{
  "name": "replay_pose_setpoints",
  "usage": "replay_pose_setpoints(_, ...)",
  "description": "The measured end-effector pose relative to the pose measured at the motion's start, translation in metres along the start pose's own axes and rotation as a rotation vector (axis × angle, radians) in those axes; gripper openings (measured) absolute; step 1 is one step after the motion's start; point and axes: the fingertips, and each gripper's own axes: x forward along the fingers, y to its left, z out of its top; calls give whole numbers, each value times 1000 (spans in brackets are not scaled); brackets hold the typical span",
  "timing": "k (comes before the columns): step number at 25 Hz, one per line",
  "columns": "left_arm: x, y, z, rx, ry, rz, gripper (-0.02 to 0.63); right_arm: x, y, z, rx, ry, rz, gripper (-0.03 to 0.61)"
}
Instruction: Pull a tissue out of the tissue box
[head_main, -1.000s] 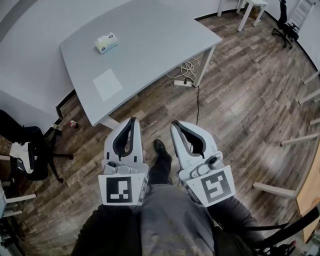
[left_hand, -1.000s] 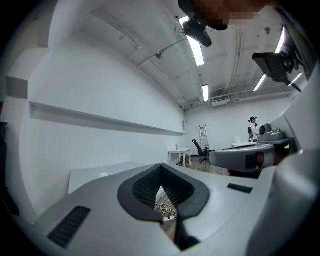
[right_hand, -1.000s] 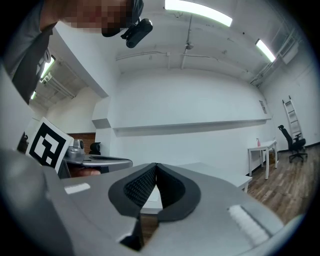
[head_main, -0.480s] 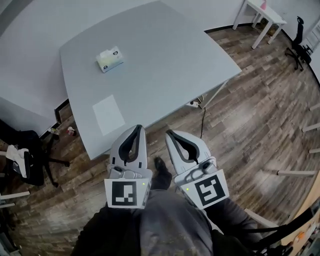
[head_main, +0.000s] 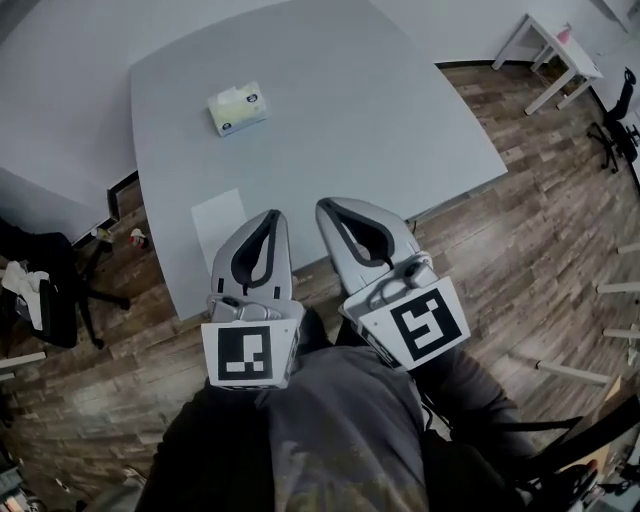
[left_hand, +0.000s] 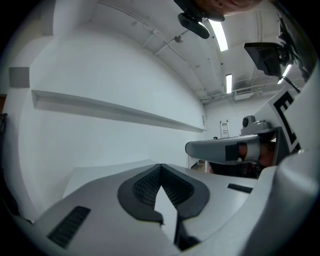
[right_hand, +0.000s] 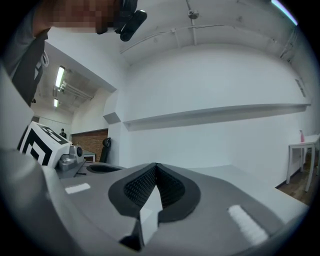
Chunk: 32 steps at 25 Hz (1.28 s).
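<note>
The tissue box (head_main: 237, 108), pale green and white with a tissue showing at its slot, lies on the far left part of the grey table (head_main: 380, 110). My left gripper (head_main: 271, 214) is shut and empty, its tip over the table's near edge. Beside it my right gripper (head_main: 324, 204) is also shut and empty. Both are well short of the box. In the left gripper view the jaws (left_hand: 160, 166) meet at the tip with nothing between them. The right gripper view shows its jaws (right_hand: 155, 165) pressed together the same way. The box is in neither gripper view.
A white sheet (head_main: 219, 218) lies flat on the table just left of my left gripper. A black office chair (head_main: 40, 290) stands on the wood floor at the left. A small white table (head_main: 555, 50) and another chair (head_main: 620, 130) are at the far right.
Both grippers have moved forward, from over the floor to the table's near edge. The table and tissue box now sit closer in the head view. The jaws stayed shut.
</note>
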Motion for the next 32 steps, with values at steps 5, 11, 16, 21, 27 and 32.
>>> replay_pose_setpoints(5, 23, 19, 2, -28, -29, 66, 2, 25, -20, 4, -6, -2, 39, 2)
replay_pose_setpoints(11, 73, 27, 1, -20, -10, 120, 2, 60, -59, -3, -11, 6, 115, 2)
replay_pose_setpoints(16, 138, 40, -12, -35, 42, 179, 2, 106, -104, -30, 58, 45, 207, 2)
replay_pose_setpoints(21, 200, 69, -23, -61, 85, 294, 2, 157, -136, -58, 99, 96, 352, 2)
replay_pose_setpoints(27, 223, 98, -18, -70, 111, 368, 2, 199, -150, -53, 132, 111, 442, 2)
replay_pose_setpoints(32, 247, 154, -25, -133, 117, 406, 2, 263, -153, -53, 107, 154, 493, 2)
